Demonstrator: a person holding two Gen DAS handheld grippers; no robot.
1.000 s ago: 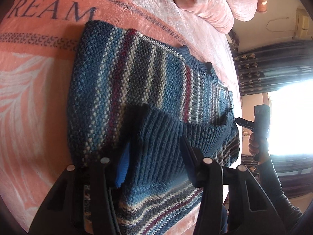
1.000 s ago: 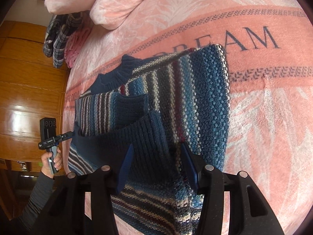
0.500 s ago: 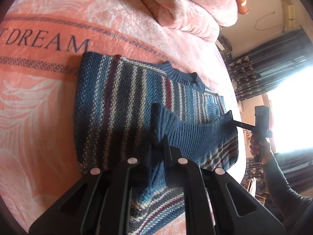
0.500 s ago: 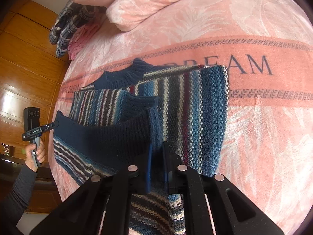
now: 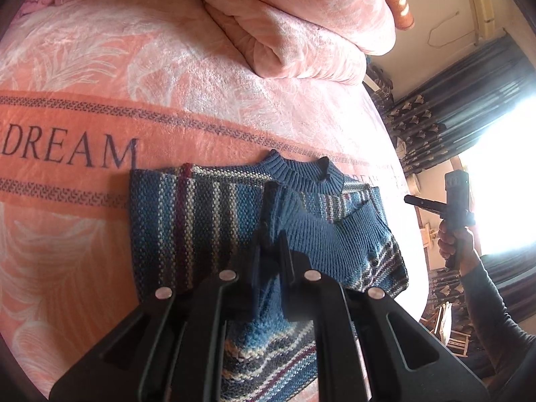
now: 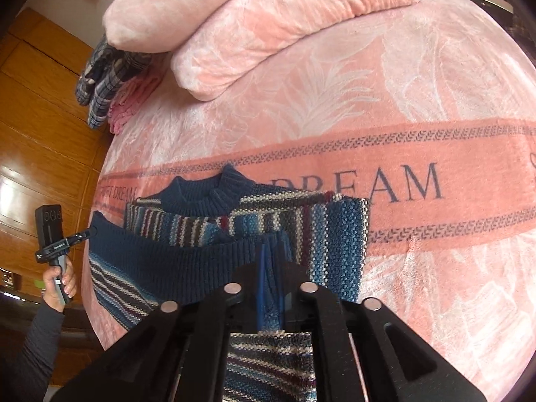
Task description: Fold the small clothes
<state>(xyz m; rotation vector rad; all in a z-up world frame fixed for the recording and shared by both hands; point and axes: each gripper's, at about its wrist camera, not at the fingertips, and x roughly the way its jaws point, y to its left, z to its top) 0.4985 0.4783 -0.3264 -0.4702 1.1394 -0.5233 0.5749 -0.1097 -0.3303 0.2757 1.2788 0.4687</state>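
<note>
Tongs (image 5: 269, 251) closed on hem (image 5: 321, 234); lifted

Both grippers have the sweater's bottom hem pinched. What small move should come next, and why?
Probably carry the hem forward toward the collar and lay it down. The left gripper and right gripper are each shut on one end of the ribbed hem, lifted above the sweater, whose sides already lie folded in on the blanket, so only the bottom-to-top fold looks undone.
</note>
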